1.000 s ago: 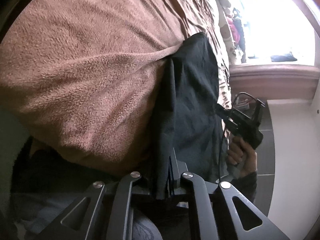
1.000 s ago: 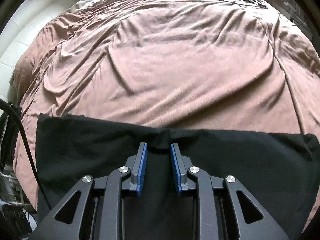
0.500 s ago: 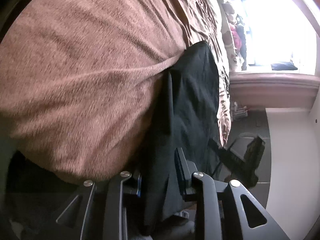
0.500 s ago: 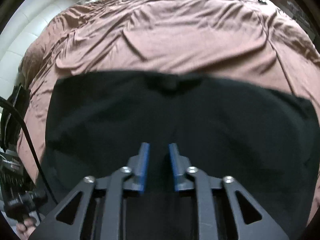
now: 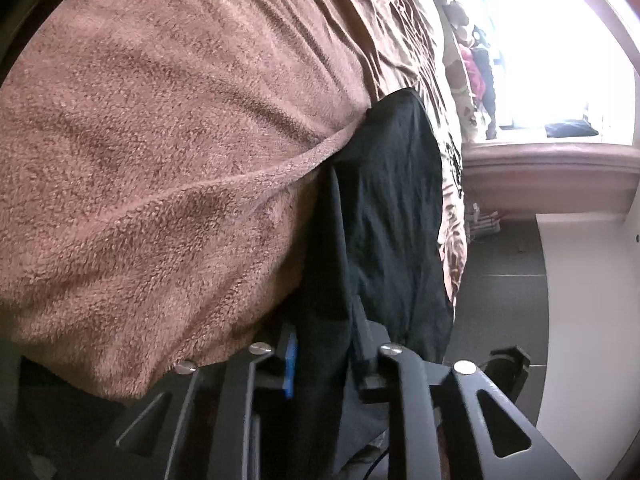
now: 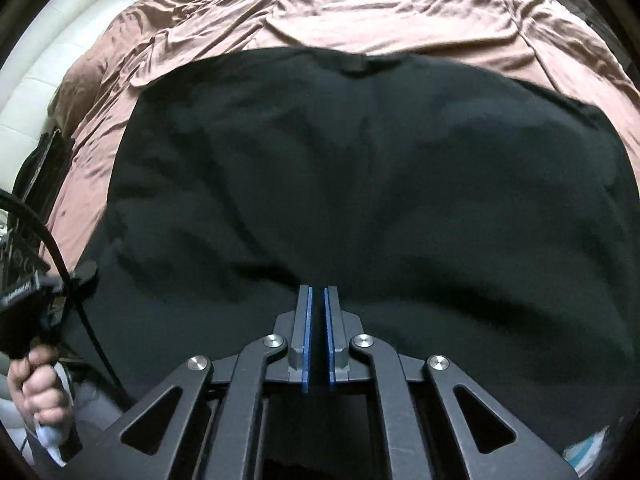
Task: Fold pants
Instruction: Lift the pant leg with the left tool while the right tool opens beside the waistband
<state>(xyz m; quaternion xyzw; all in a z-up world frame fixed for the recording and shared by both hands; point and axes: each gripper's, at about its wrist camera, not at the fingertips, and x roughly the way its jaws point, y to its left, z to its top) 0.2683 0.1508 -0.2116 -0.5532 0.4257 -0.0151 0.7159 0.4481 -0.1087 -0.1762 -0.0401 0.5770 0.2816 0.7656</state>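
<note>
Across more brown blanket (image 6: pixel 360 12) than before, black pants (image 6: pixel 360 180).

pants (image 6: pixel 380 184): black matt cloth, soft creases. blanket (image 5: pixel 160 160): brown fleece, nubbly rough pile. right gripper (image 6: pixel 317 300): matt black plastic links, shiny metal pins, blue smooth pads. floor (image 5: pixel 504 256): dark smooth tiles.

Bright window (image 5: pixel 560 60), dark tiled floor (image 5: pixel 504 256), white headboard (image 6: pixel 48 92).

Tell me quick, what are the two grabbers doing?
Left gripper: jaws closing on a hanging fold of the black pants.
Right gripper: shut, pinching the pants.
</note>
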